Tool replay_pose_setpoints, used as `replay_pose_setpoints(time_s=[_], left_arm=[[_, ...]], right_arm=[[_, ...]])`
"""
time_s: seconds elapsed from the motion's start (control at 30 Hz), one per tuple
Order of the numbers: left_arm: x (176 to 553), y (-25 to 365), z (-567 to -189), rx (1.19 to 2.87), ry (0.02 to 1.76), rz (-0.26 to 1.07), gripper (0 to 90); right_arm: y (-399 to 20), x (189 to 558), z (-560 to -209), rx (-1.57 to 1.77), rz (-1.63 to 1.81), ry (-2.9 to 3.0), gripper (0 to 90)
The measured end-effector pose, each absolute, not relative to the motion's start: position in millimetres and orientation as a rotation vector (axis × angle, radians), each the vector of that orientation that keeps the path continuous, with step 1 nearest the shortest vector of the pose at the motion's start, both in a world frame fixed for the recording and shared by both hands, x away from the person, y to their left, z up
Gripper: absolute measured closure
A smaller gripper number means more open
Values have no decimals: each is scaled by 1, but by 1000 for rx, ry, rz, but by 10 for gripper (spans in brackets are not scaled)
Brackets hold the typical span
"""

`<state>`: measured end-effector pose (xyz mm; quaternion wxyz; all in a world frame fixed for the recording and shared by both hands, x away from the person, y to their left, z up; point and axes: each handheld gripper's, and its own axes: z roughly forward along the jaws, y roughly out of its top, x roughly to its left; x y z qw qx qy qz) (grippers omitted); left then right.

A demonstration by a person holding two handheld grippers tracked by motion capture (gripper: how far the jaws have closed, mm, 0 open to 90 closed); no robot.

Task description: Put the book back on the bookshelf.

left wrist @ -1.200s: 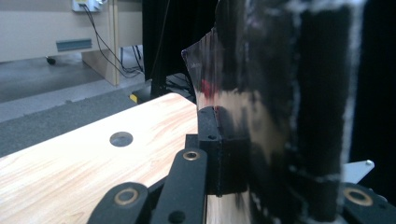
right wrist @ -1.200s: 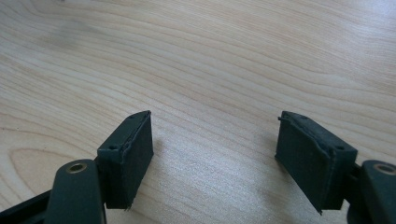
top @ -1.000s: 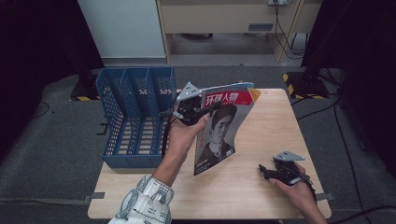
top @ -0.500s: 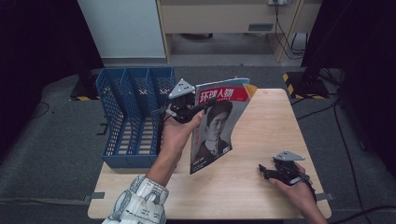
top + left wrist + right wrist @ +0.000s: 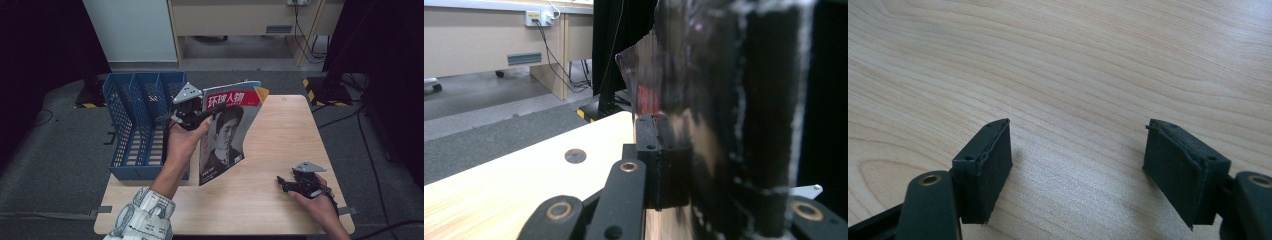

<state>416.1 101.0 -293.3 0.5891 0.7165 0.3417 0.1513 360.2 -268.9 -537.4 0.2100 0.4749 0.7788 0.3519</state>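
Glossy magazine [image 5: 227, 132] is clamped in my left tool [image 5: 192, 111], held upright off the table [image 5: 280, 145] just beside the blue file rack [image 5: 137, 125]. Pickup looks done; slotting it into a compartment is left. My right tool [image 5: 300, 184] rests on the light wood, jaws apart, empty. Grey carpet, dark curtains, beige cabinets behind.

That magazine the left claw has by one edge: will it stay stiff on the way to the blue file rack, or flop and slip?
Probably floppy: the magazine hangs from the left claw and its lower corner curls toward the table. Its glossy cover, shiny in the left gripper view, may slip. It looks thin and light, so one pinch likely holds; feeding it into the blue file rack may need steadying.
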Motion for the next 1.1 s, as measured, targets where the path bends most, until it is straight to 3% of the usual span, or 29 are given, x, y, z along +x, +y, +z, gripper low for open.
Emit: replay_pose_setpoints(time_s=[1.1], left_arm=[[402, 188, -267, 1563, 903, 440, 866]], right_arm=[[-268, 361, -537, 1317, 979, 2166, 273]])
